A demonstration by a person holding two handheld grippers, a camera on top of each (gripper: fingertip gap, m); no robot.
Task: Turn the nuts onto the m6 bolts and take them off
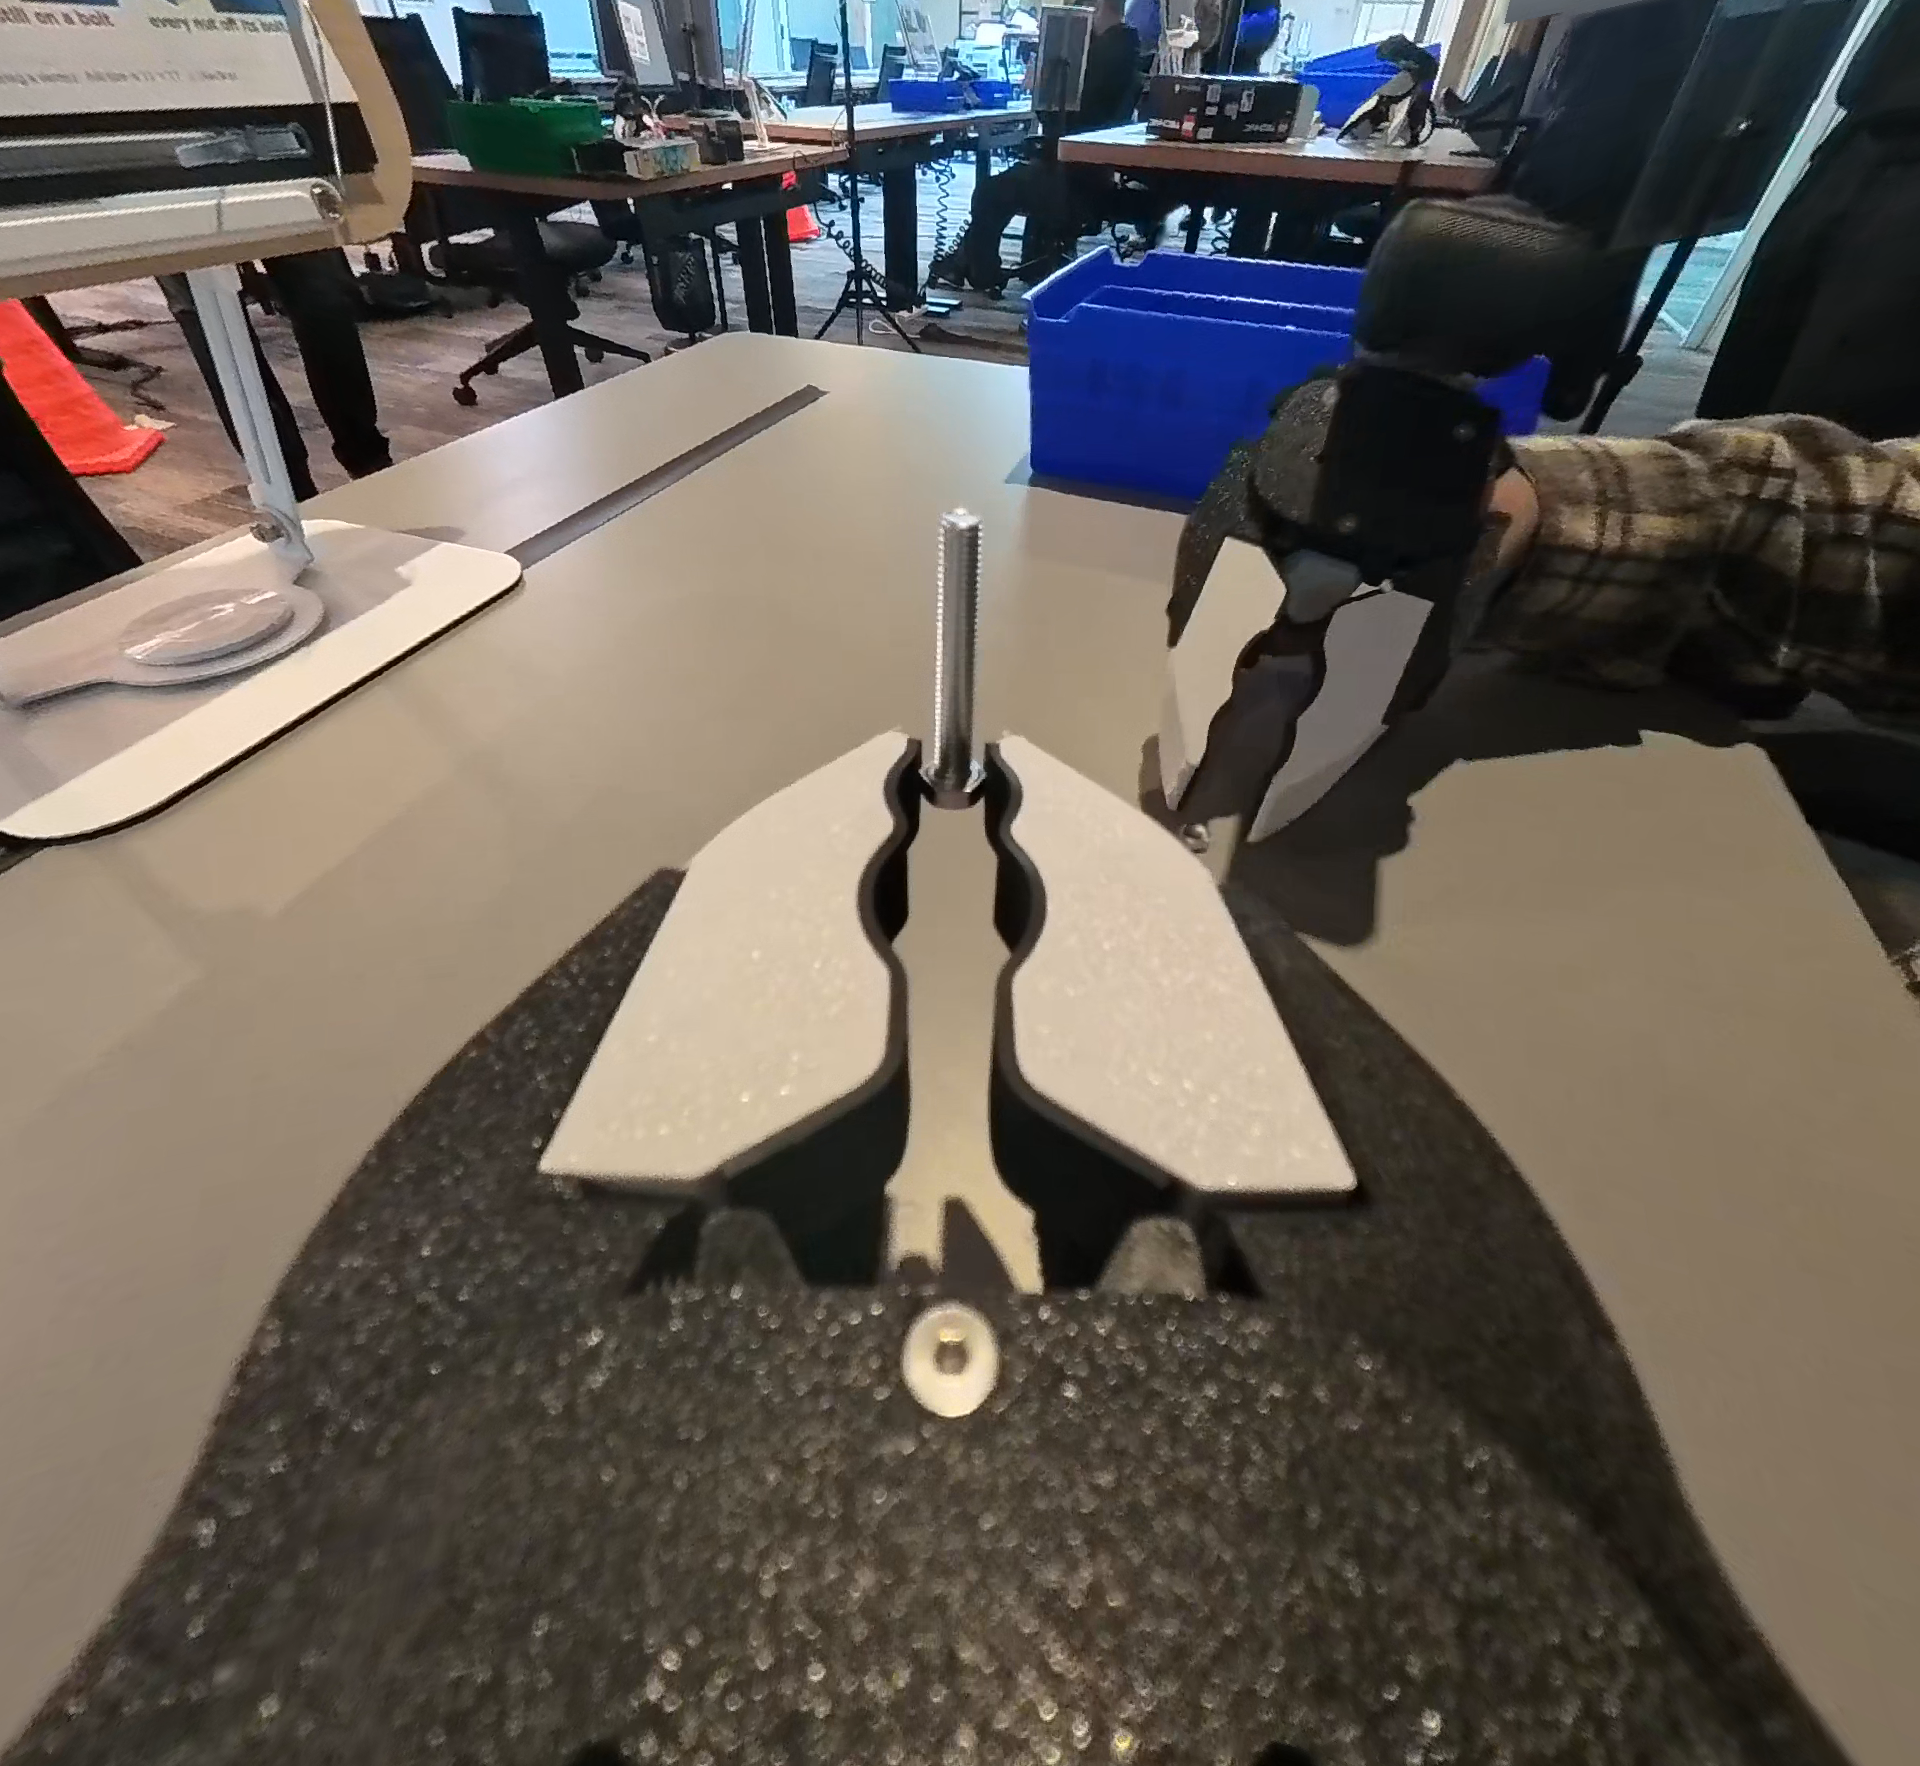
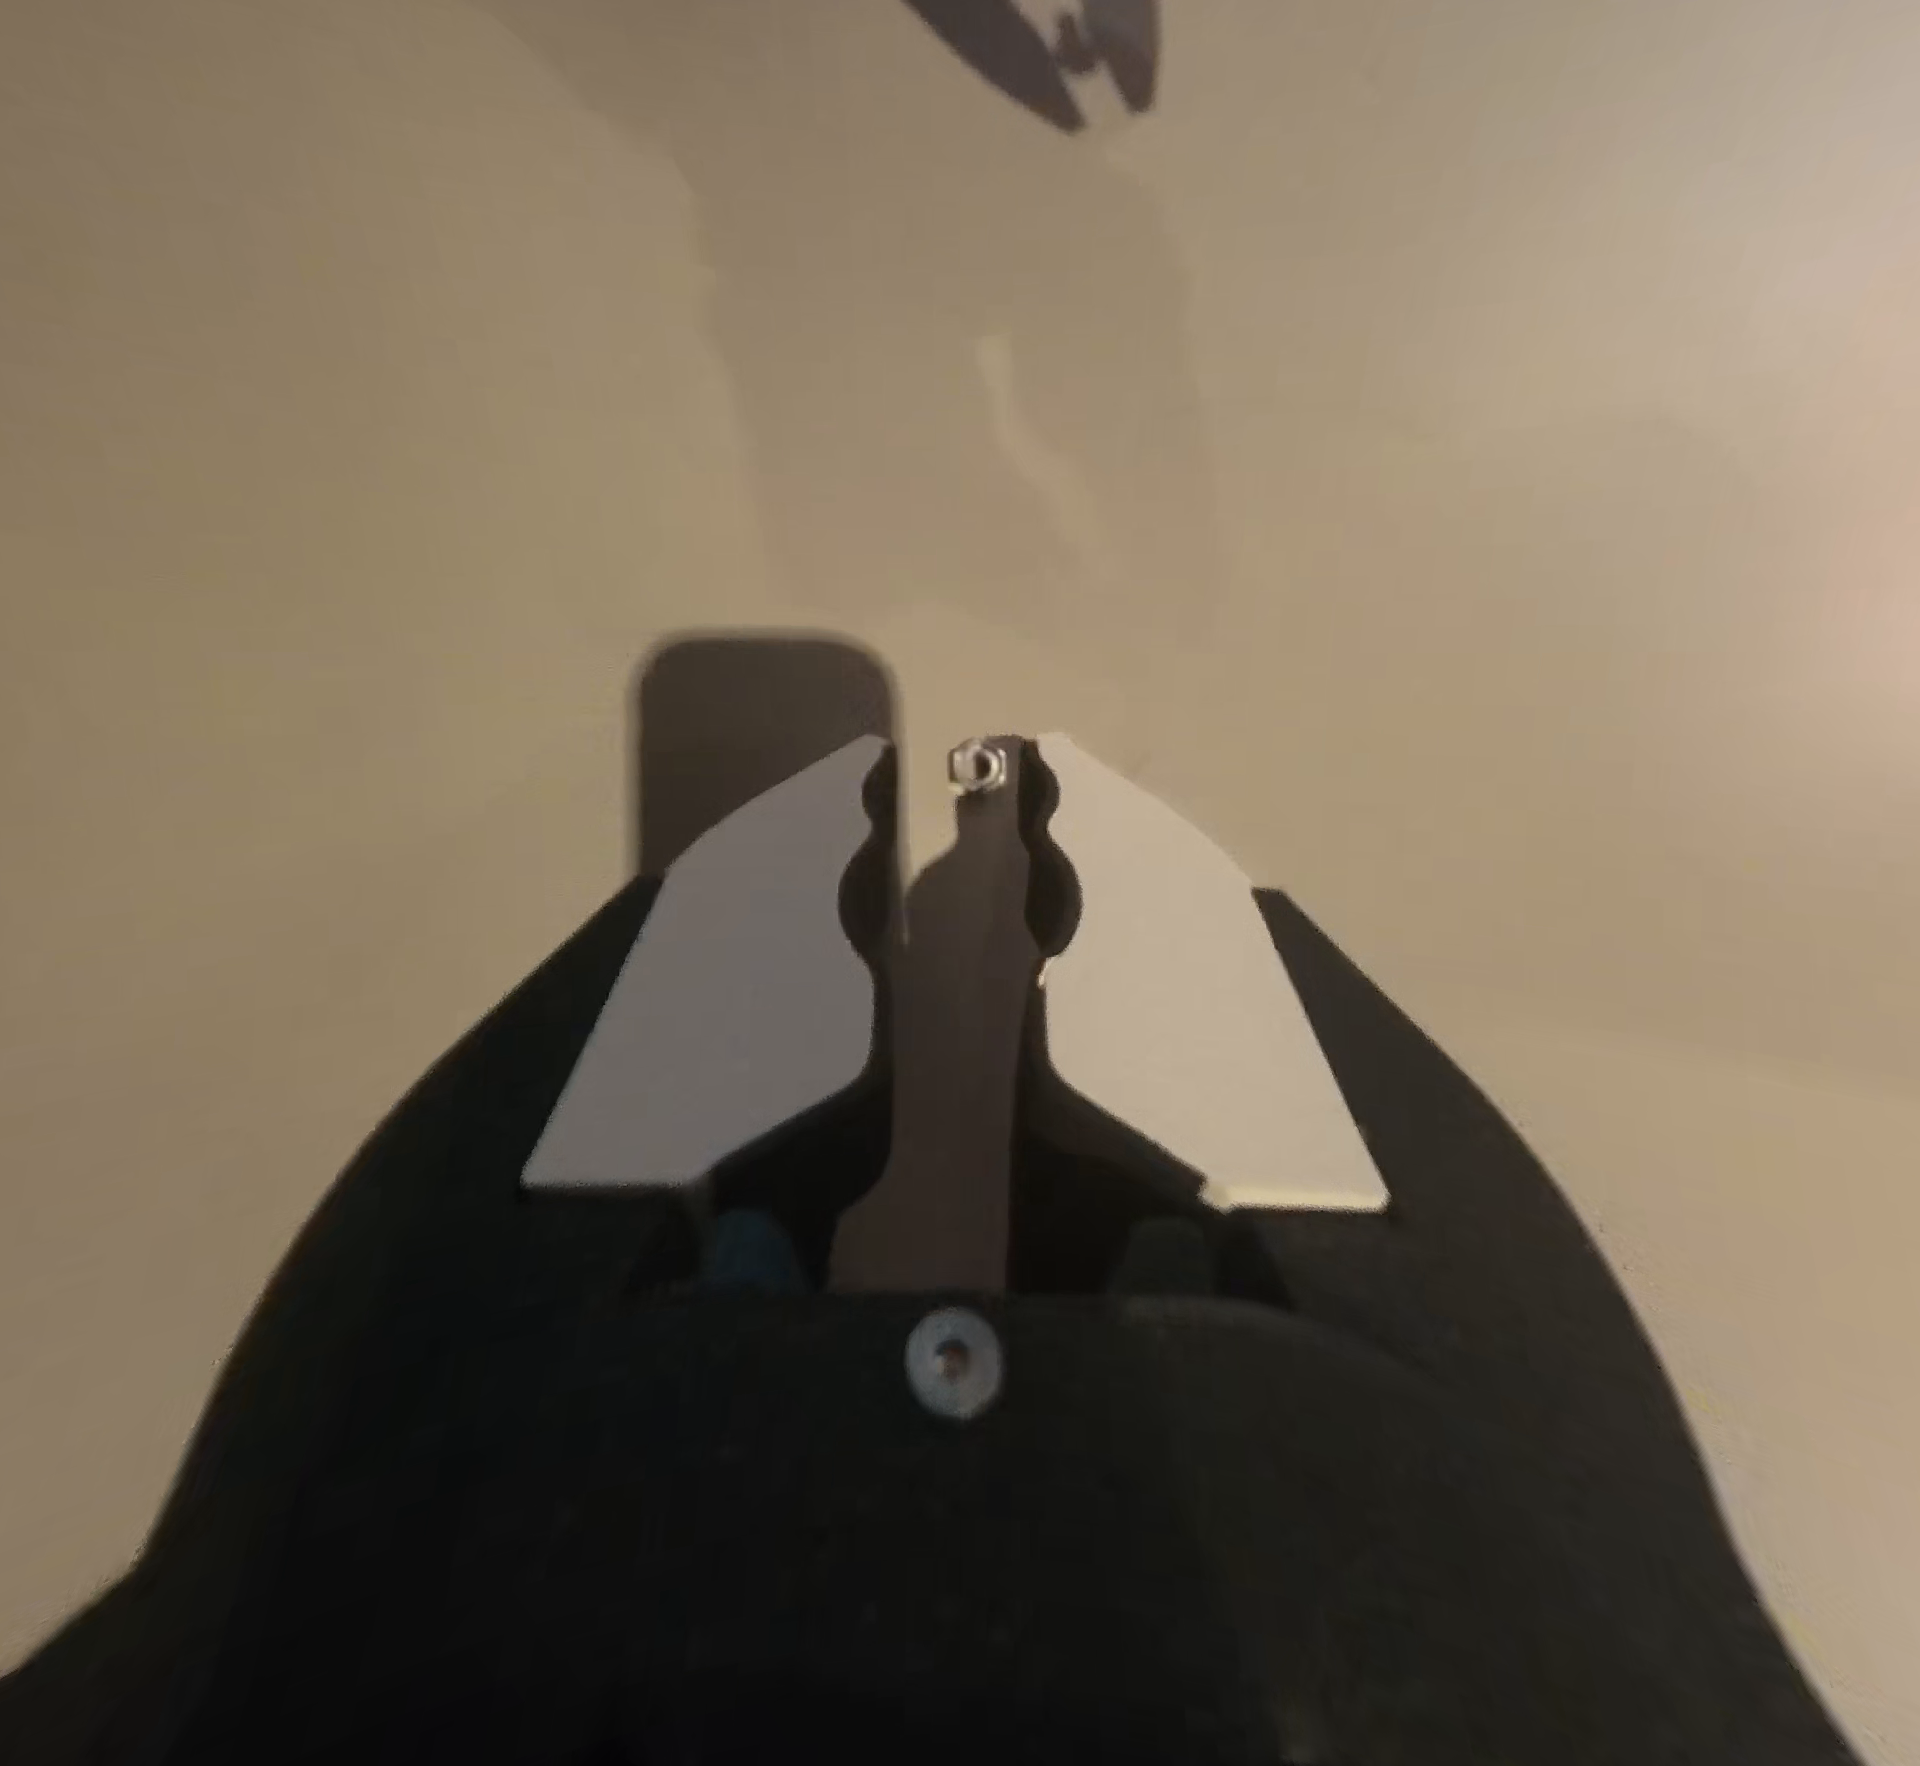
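Both white-faced fingers (image 1: 790, 937) of the left gripper (image 1: 958, 771) pinch the hexagonal head of a long silver threaded steel bolt (image 1: 956, 636), each tip pressed against a side of the head, so the bolt stands upright with its threaded end pointing up over the smooth grey table (image 1: 520, 833). Nothing is threaded on the visible shank. To the right in the left wrist view, the right gripper (image 1: 1216, 833) points steeply down at the table, carried by a hand under a plaid sleeve (image 1: 1704, 563), with a small shiny piece just at its tips. The right wrist view looks straight down on the table: the right gripper's 2 fingers (image 2: 1132, 937) stand apart, and a small silver hexagonal steel nut (image 2: 977, 767) lies flat on the table between the tips, close against the right finger, while a clear gap of bare table separates it from the left finger; the picture is blurred, so contact with the right pad cannot be told. Dark shadows of the grippers fall on the table in that view. Farther back in the left wrist view sit a blue plastic bin (image 1: 1174, 366) at the table's far edge and a white tablet stand (image 1: 260, 573) on the left.
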